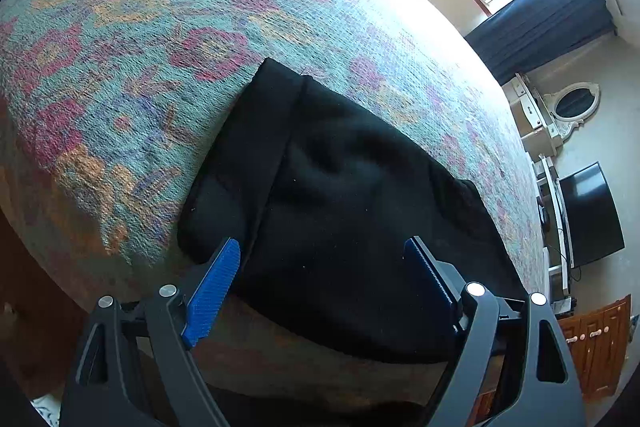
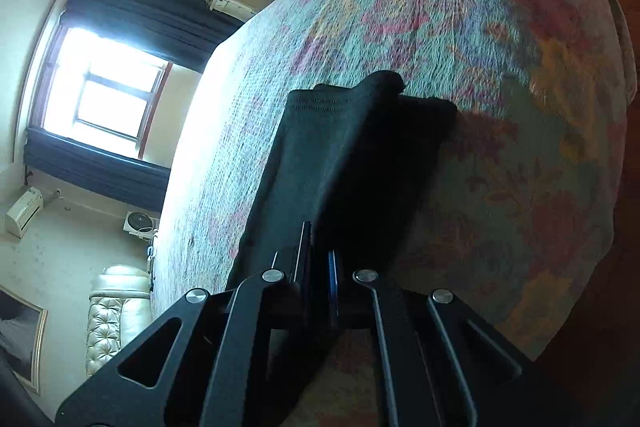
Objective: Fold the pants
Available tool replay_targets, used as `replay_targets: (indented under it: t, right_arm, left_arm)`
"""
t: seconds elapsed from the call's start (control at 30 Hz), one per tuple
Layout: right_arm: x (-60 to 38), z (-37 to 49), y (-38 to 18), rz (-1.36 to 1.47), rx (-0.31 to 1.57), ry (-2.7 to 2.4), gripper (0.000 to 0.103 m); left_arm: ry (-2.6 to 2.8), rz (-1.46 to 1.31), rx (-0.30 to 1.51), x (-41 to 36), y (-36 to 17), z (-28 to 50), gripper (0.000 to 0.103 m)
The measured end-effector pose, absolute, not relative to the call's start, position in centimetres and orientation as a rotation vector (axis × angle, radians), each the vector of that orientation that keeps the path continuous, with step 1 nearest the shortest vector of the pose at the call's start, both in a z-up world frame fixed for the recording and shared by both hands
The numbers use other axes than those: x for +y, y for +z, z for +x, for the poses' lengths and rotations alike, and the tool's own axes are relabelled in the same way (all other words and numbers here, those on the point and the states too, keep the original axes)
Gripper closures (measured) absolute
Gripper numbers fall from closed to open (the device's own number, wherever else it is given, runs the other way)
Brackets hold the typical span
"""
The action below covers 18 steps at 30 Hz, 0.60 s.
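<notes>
Black pants point(image 1: 344, 211) lie partly folded on a bed with a floral blanket point(image 1: 140, 47), near its front edge. My left gripper point(image 1: 324, 267) is open, its blue pads spread wide just above the near part of the pants, holding nothing. In the right wrist view the pants point(image 2: 352, 155) rise from my right gripper point(image 2: 318, 259), whose jaws are shut on a fold of the black cloth. The cloth's far end, with a stitched hem point(image 2: 320, 105), rests on the blanket point(image 2: 500, 67).
A bright window with dark curtains point(image 1: 540, 23) stands beyond the bed. A television point(image 1: 592, 215), a white dresser with an oval mirror point(image 1: 572, 103) and a wooden cabinet point(image 1: 596, 343) line the far wall. A white tufted sofa point(image 2: 116, 311) stands by the bed.
</notes>
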State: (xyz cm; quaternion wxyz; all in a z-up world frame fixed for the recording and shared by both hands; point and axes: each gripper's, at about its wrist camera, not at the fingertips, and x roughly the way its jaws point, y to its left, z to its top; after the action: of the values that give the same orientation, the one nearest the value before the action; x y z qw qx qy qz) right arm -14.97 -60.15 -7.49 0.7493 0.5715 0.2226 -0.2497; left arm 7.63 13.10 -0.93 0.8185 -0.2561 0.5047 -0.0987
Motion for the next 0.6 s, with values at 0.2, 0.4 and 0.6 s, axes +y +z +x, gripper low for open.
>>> replay_targets:
  t: [0.2, 0.4, 0.6]
  right_arm:
    - [-61.6, -16.1, -8.5, 1.254, 0.464, -0.521, 0.081]
    - [-63.6, -15.7, -8.1, 1.208, 0.466, -0.555, 0.098]
    - [-63.3, -17.9, -8.6, 1.265, 0.363, -0.687, 0.091]
  left_arm:
    - [-0.213, -0.545, 1.082, 13.2, -1.1, 7.7, 0.020]
    - [-0.213, -0.534, 1.086, 12.9, -1.1, 7.8, 0.020]
    - [-0.217, -0.543, 1.087, 12.9, -1.1, 7.7, 0.020]
